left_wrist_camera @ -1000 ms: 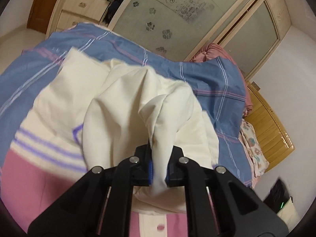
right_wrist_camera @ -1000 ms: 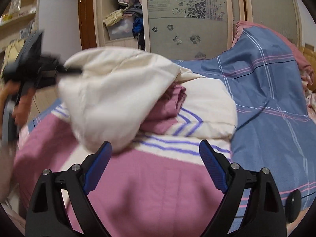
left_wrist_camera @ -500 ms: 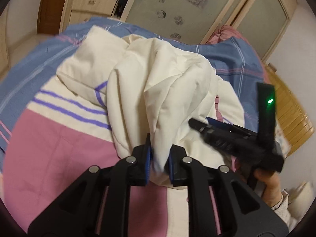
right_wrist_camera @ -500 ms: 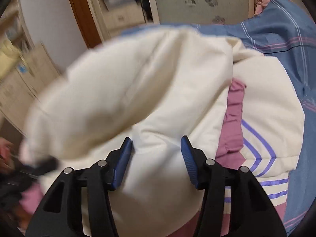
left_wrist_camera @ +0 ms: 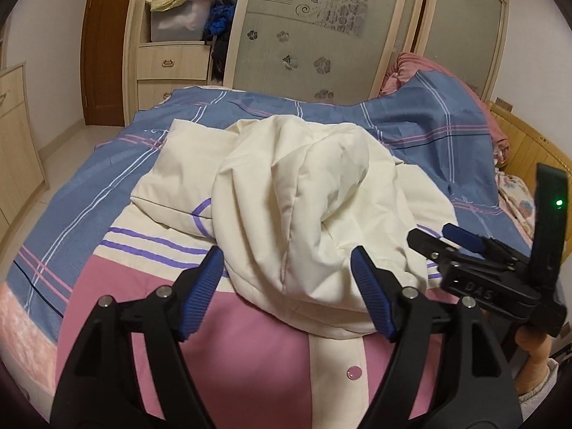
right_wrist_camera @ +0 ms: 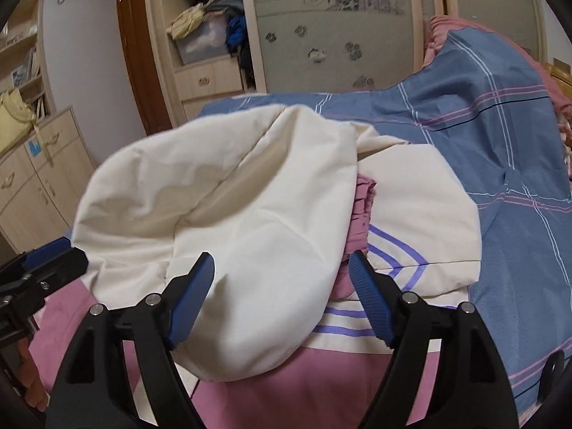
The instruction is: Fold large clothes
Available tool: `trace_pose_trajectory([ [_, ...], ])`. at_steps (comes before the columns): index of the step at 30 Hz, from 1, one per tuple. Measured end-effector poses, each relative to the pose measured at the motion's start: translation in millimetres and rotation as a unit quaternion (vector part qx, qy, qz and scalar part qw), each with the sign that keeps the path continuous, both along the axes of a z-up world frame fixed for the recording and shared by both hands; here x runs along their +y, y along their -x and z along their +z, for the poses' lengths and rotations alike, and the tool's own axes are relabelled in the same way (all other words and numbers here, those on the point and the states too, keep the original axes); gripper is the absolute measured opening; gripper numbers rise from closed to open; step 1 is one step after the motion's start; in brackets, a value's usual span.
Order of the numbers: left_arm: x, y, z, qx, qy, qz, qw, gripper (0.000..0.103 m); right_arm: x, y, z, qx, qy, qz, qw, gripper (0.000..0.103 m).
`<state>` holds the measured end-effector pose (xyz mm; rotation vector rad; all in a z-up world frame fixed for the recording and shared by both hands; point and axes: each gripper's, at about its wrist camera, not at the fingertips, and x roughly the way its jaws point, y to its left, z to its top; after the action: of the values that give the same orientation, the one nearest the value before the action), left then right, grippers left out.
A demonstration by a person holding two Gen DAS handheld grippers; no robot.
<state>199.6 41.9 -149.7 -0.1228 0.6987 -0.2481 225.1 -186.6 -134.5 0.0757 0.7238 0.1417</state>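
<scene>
Bedroom, wardrobe (left_wrist_camera: 321,28) with frosted sliding doors behind. Bed spread with blue plaid sheet (left_wrist_camera: 107,164). Pink-and-cream jacket (left_wrist_camera: 250,339) lies on the sheet, long axis running from the cameras toward the wardrobe, snap placket nearest. Cream hood (left_wrist_camera: 304,196) bunched over the middle, hiding the collar area; sleeves hard to trace. Left gripper (left_wrist_camera: 286,289): jaws opening, hood edge between the pads, not pinched. Right gripper (right_wrist_camera: 282,293): jaws opening, cream fabric between them, loose. Jacket hem cut off below both views.
</scene>
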Motion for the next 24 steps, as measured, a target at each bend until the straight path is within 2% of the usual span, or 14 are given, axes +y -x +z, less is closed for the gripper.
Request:
trace_pose_trajectory([
  [3,-5,-11,-9,0.021,-0.020,0.013,0.9995,0.073,10,-8,-20,0.029,0.043,0.000,0.999,0.078],
  [5,-5,-18,-20,0.041,-0.026,0.021,0.9986,0.072,14,-10,-41,0.053,0.050,0.003,0.997,0.078],
  [9,-2,-34,-50,0.085,-0.029,0.028,0.9955,0.072,11,-19,-76,0.097,0.032,-0.011,0.995,0.078],
  [12,2,-45,-72,0.111,-0.020,0.034,0.9930,0.075,8,-25,-90,0.109,0.023,-0.018,0.994,0.079],
  [14,7,-46,-77,0.115,-0.007,0.037,0.9926,0.075,8,-22,-87,0.102,0.023,-0.014,0.994,0.079],
  [16,11,-40,-70,0.106,0.000,0.034,0.9938,0.075,6,-16,-80,0.090,0.017,-0.005,0.996,0.079],
  [19,14,-31,-63,0.087,-0.012,0.030,0.9957,0.076,-3,-1,-63,0.060,0.002,0.005,0.998,0.079],
  [21,15,-29,-67,0.087,-0.017,0.032,0.9955,0.077,-8,5,-43,0.027,-0.007,0.006,1.000,0.079],
  [24,16,-28,-72,0.094,-0.002,0.041,0.9947,0.078,-8,-1,-8,-0.010,-0.027,0.011,1.000,0.079],
])
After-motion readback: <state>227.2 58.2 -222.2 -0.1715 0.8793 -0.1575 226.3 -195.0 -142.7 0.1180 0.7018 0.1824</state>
